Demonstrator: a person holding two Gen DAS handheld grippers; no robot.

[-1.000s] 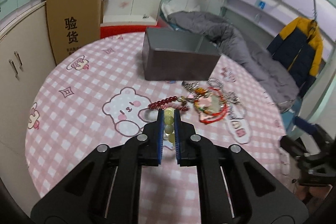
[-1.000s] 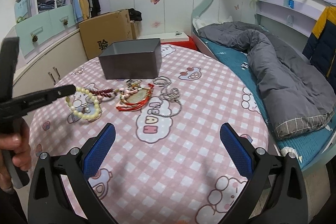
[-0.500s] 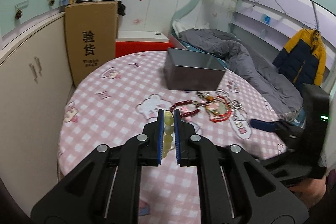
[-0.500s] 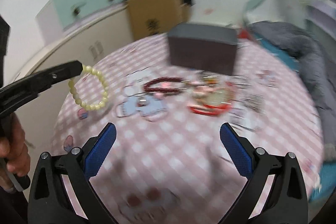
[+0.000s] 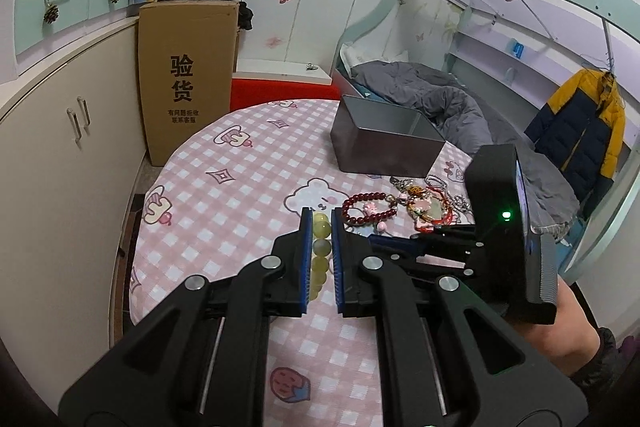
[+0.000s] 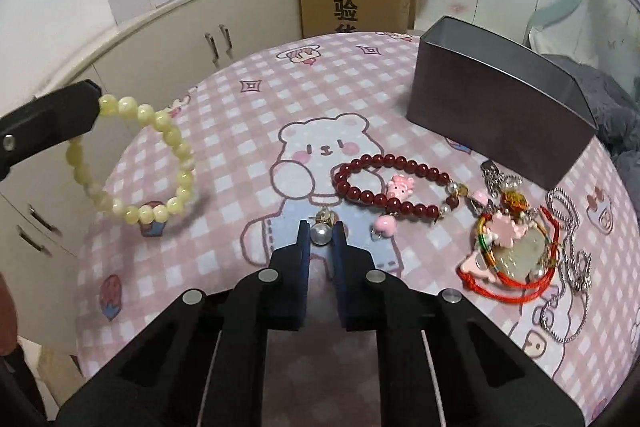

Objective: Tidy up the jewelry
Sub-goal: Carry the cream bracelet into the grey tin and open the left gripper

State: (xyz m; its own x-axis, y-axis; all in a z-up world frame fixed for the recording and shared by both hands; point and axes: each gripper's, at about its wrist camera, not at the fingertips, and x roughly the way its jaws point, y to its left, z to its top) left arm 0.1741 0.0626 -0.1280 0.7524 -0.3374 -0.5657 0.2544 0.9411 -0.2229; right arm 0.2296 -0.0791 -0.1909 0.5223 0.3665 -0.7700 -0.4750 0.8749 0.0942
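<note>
The round surface (image 6: 248, 131) wears a pink and white checked cloth printed with bears and little cakes. It stands in a child's bedroom: cream cupboards (image 5: 60, 163) curve along one side, with mint drawers (image 5: 60, 3) above them and clothes hanging higher up. A tall cardboard box (image 5: 186, 75) with black lettering leans against the cupboards. Behind the surface runs a bed with a rumpled grey quilt (image 5: 432, 91) under a pale green frame, and a yellow and navy jacket (image 5: 580, 131) hangs on the far right. Butterfly stickers dot the white wall panels.

The left gripper (image 5: 320, 231) is clamped on a yellow bead bracelet (image 6: 160, 163), which hangs in the air above the near edge of the cloth. The right gripper (image 6: 322, 233) is low over the surface, its fingers drawn in around a pearl earring (image 6: 321, 233) that lies on the bear print; whether they actually pinch it I cannot tell.

Just beyond lies a dark red bead bracelet (image 6: 384, 183) with pink charms. To its right sits a heap of red cord (image 6: 516, 267) and a jade-coloured pendant, with a silver chain (image 6: 572, 267) trailing beside it. An open grey tin box (image 6: 500, 115) stands behind the pile.
</note>
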